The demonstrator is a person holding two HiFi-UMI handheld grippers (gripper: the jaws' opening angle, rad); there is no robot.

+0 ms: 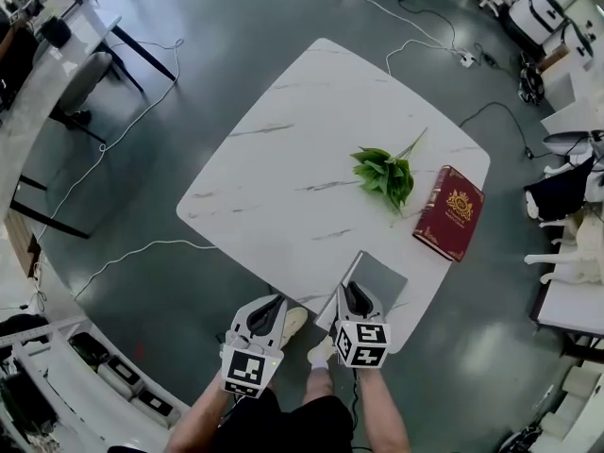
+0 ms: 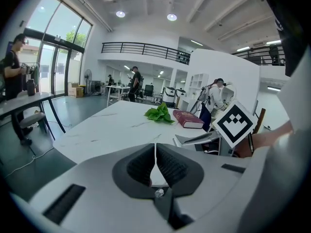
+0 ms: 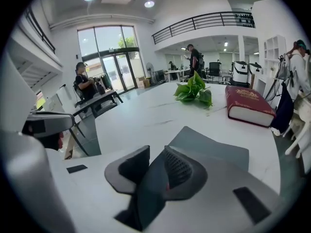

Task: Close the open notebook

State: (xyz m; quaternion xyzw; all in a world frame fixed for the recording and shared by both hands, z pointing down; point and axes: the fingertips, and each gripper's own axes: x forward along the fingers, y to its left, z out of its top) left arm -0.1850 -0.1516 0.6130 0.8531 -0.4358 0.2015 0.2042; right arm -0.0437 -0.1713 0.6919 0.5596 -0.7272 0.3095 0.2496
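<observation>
The grey notebook (image 1: 379, 275) lies at the near corner of the white marble table (image 1: 283, 159), cover up. In the left gripper view the notebook (image 2: 199, 139) shows its cover slightly lifted at the near end. My right gripper (image 1: 357, 300) is at its near edge. In the right gripper view the grey cover (image 3: 214, 147) runs in between the parted jaws of the right gripper (image 3: 156, 161), and the pads do not press on it. My left gripper (image 1: 267, 314) hangs to the left of the notebook, off the table's edge. That left gripper (image 2: 155, 152) is shut and holds nothing.
A green leafy sprig (image 1: 385, 173) and a closed red book (image 1: 450, 212) lie further back on the right side of the table. Cables (image 1: 123, 253) run across the floor. Desks and chairs stand around, and people stand in the background.
</observation>
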